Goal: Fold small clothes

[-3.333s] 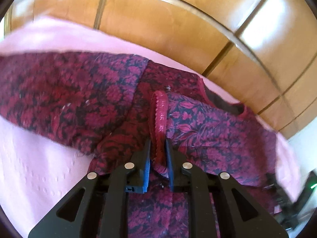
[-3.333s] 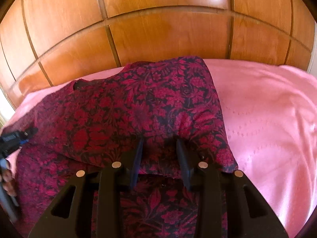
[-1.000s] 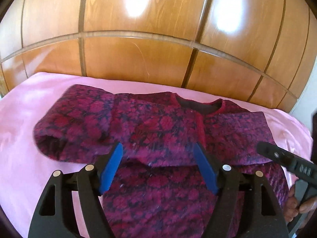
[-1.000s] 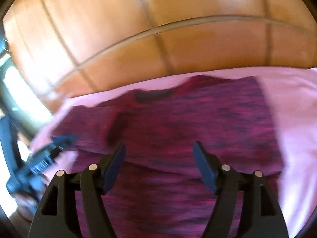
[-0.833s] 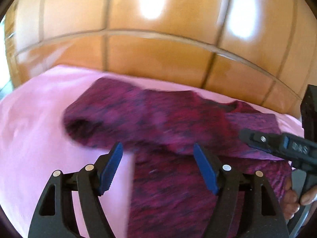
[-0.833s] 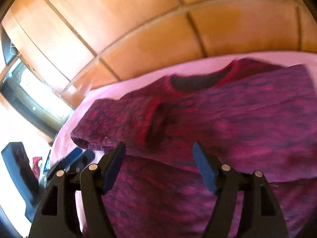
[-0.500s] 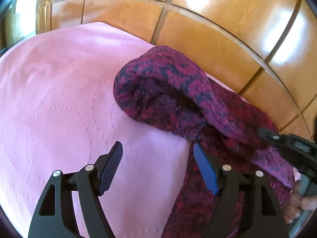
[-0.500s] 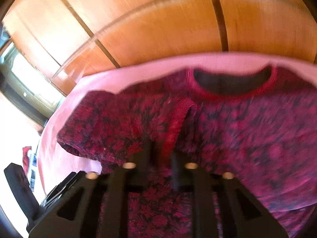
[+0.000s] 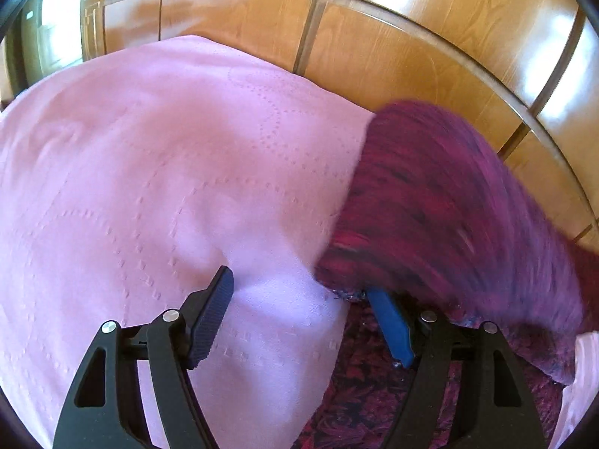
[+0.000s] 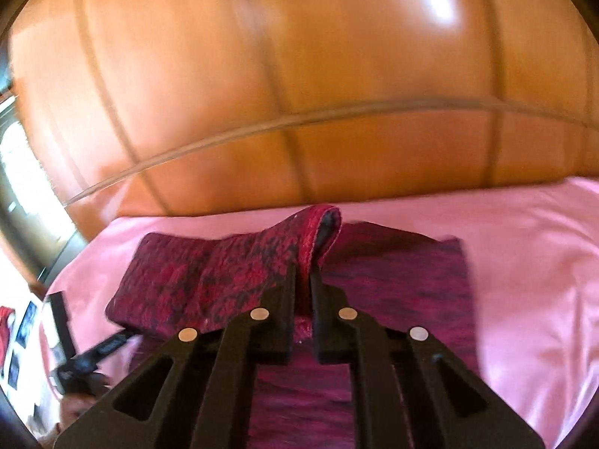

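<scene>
A dark red floral garment [image 10: 397, 284] lies on a pink bedspread [image 10: 531, 247]. My right gripper [image 10: 304, 273] is shut on the red-trimmed cuff of the garment's sleeve [image 10: 209, 280] and holds it lifted above the body. In the left wrist view the garment [image 9: 441, 217] is blurred at the right. My left gripper [image 9: 299, 292] is open and empty at the garment's left edge; its right finger [image 9: 389, 325] sits under the raised fold, its left finger over bare bedspread [image 9: 149, 172].
A glossy wooden panelled headboard [image 10: 299, 75] rises behind the bed and also shows in the left wrist view [image 9: 411, 37]. The left gripper's body [image 10: 90, 359] shows at the lower left of the right wrist view. A window [image 10: 18, 164] is at far left.
My right gripper has shut on the sleeve cuff and lifted it. My left gripper, open, has swung left to the garment's edge, over the bedspread.
</scene>
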The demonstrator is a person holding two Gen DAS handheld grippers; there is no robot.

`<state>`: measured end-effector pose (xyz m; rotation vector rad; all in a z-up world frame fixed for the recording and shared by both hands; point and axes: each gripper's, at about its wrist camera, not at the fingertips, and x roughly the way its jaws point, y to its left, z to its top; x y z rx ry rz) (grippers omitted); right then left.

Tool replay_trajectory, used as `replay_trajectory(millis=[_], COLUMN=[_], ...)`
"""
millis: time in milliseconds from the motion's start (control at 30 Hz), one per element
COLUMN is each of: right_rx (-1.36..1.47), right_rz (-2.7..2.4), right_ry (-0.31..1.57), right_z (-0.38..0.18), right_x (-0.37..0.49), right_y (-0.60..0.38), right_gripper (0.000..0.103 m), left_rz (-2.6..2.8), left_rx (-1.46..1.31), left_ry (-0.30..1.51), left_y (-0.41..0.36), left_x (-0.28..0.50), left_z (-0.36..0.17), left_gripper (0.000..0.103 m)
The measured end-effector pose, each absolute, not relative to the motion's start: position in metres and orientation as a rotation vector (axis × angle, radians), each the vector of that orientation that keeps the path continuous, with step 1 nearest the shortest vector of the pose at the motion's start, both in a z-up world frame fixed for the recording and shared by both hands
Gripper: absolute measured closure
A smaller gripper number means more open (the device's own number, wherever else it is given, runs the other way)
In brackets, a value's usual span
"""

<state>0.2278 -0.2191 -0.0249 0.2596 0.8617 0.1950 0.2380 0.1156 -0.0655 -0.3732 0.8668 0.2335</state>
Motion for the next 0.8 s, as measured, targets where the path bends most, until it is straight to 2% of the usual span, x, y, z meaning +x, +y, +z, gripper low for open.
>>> replay_trajectory(millis=[300, 400, 467, 633, 800], right_rx=[0.375, 0.396, 0.407, 0.408, 0.4], right_rz=[0.095, 0.092, 0.1, 0.125, 0.123], right_ry=[1.022, 1.013, 1.013, 1.007, 0.993], right_z=[-0.103, -0.106, -0.108, -0.106, -0.105], right_x=[0.216, 0.215, 0.214, 0.212, 0.211], right_y=[-0.278, -0.284, -0.29, -0.289, -0.284], right_gripper=[0.099, 0.099, 0.099, 0.098, 0.097], left_rz=[0.238, 0.229, 0.174, 0.023, -0.075], left_rx=[-0.3, -0.3, -0.337, -0.533, -0.683], left_ry=[0.882, 0.894, 0.907, 0.848, 0.839], left_y=[0.109, 0.109, 0.113, 0.147, 0.176], left_x=[0.238, 0.239, 0.239, 0.216, 0.243], left_z=[-0.072, -0.071, -0.064, -0.045, -0.037], left_gripper=[0.03, 0.03, 0.036, 0.036, 0.036])
